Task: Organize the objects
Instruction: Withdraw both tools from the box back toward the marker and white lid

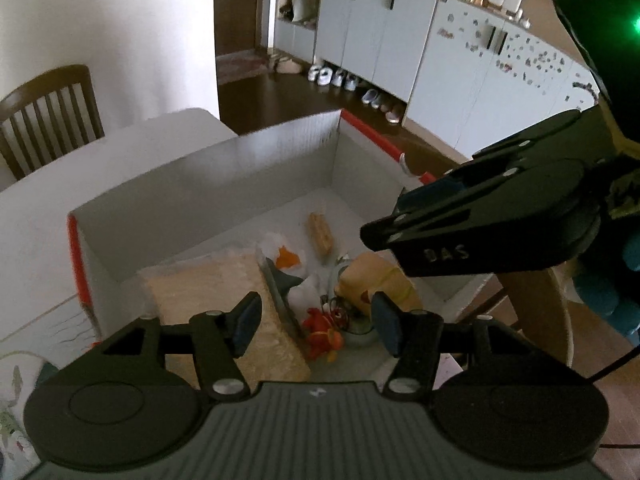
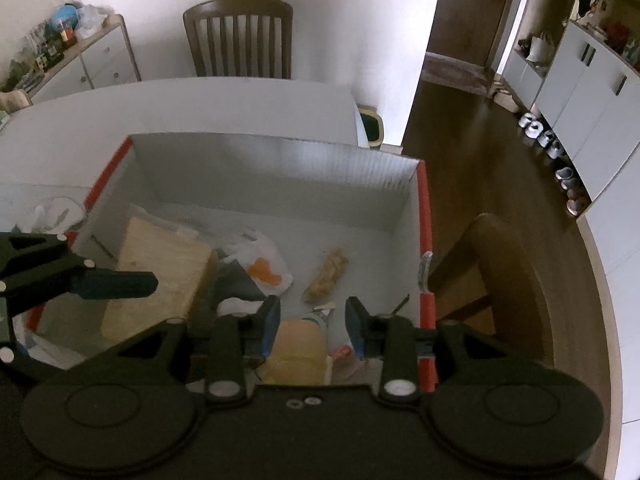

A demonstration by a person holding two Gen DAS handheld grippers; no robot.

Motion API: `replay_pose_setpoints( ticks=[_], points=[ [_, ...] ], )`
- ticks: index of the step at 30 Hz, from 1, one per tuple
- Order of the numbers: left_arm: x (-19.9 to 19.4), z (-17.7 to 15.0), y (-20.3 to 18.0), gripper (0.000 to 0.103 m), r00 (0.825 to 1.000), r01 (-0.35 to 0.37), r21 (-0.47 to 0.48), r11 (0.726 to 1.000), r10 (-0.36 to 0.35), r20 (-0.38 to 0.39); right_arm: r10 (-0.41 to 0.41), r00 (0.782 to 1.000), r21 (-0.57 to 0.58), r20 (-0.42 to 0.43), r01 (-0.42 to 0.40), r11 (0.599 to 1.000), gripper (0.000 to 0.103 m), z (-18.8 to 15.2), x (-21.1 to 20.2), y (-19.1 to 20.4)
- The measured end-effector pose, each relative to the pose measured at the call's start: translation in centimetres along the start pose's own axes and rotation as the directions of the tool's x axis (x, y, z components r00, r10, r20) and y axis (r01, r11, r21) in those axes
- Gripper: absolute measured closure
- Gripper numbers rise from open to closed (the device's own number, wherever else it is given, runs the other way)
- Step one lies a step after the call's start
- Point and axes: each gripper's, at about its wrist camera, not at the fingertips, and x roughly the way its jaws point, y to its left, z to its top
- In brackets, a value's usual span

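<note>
Both grippers hover over white cardboard box with red rim (image 2: 424,216), jaws wide, holding nothing. Wooden cutting board (image 2: 160,272), snack packet (image 2: 328,272), yellow pouch (image 1: 376,280) inside already. Left gripper (image 1: 316,322), right gripper (image 2: 312,326) probably need next loose item, maybe off table.

My tongs were matt black plastic w/ shiny metal pivot pins — left gripper (image 1: 316,322), right gripper (image 2: 312,326); the finger pads (image 1: 245,322) looked like dull blue rubber. The box (image 1: 224,184) was white corrugated cardboard, ribbed inside, red edge outside. In it: a pale wood board (image 2: 160,268), matt, faint grain; a thin crinkly plastic bag (image 2: 264,264), semi-glossy; a rough, crumbly-looking tan snack bar (image 1: 320,232). Table (image 2: 180,108) — smooth, matt white. Chair (image 2: 238,36) was dark varnished wood.
</note>
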Motion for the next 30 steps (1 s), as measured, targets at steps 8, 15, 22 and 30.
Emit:
replay_pose_setpoints(
  ticks=[8,15,22,30],
  points=[
    [-4.2,-1.2,1.4,0.044,0.997,0.016,-0.048,0.999,-0.012,0.077,0.038,0.997,0.020,0.073,-0.040,0.999,0.054,-0.1,-4.7,1.0],
    [-8.7,-2.5,3.6,0.044,0.989,0.001,-0.078,0.997,0.011,0.149,0.079,0.990,0.012,0.118,-0.081,0.997,0.052,0.1,-7.6,3.4],
    [-12.5,-4.3,6.7,0.036,0.982,-0.017,-0.115,0.993,0.038,0.185,0.105,0.986,-0.001,0.133,-0.106,0.994,0.051,0.2,-8.7,7.0],
    [-15.3,-7.1,10.8,0.031,0.981,-0.059,-0.133,0.989,0.082,0.176,0.120,0.984,-0.028,0.131,-0.117,0.993,0.040,0.4,-8.6,11.9]
  ],
)
